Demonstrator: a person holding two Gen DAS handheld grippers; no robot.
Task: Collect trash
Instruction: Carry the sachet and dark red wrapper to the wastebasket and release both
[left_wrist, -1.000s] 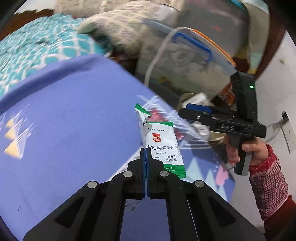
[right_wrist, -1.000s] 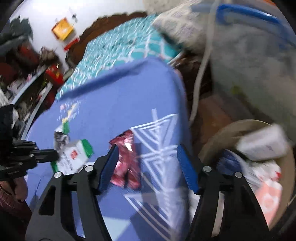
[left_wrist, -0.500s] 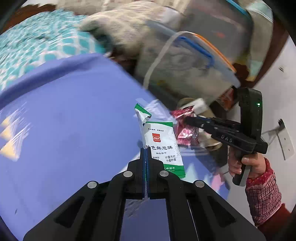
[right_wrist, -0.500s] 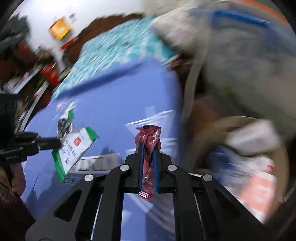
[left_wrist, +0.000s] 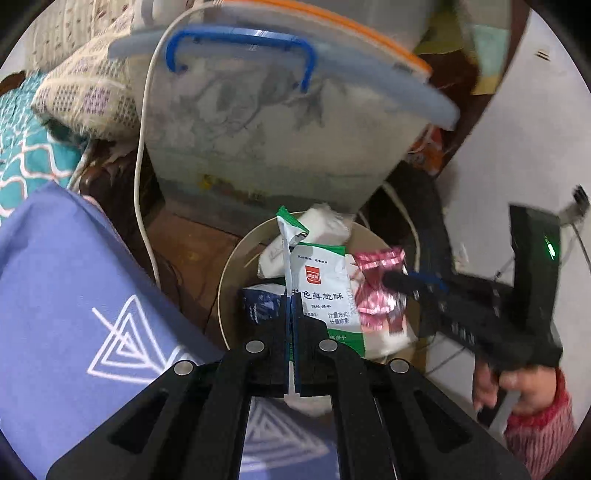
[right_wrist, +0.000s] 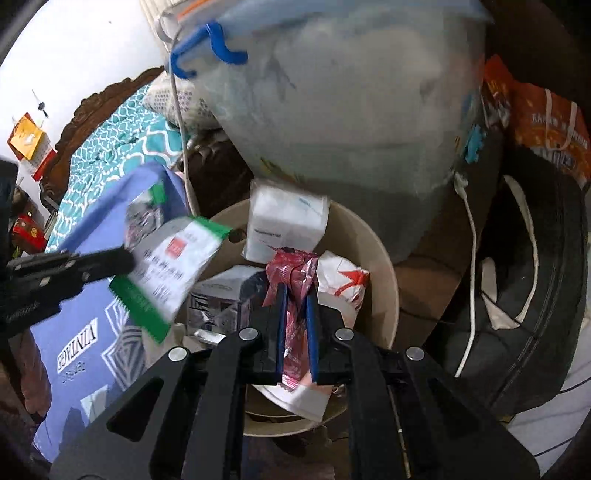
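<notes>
My left gripper (left_wrist: 291, 314) is shut on a white and green snack wrapper (left_wrist: 321, 284) and holds it over the round beige trash bin (left_wrist: 229, 273). My right gripper (right_wrist: 295, 306) is shut on a crinkled red wrapper (right_wrist: 295, 273), also held over the bin (right_wrist: 384, 266). Each gripper shows in the other's view: the right one (left_wrist: 391, 277) with the red wrapper (left_wrist: 376, 284), the left one (right_wrist: 125, 258) with the green wrapper (right_wrist: 173, 266). Several papers and small boxes lie in the bin.
A large translucent storage tub (left_wrist: 280, 122) with a blue handle stands behind the bin. The purple blanket (left_wrist: 66, 288) lies to the left. A white cable (left_wrist: 138, 184) hangs beside the tub. A black bag (right_wrist: 524, 280) sits right of the bin.
My right gripper closed on the red wrapper and lifted it off the blanket. Both grippers carried their wrappers from the purple blanket to above the bin.
</notes>
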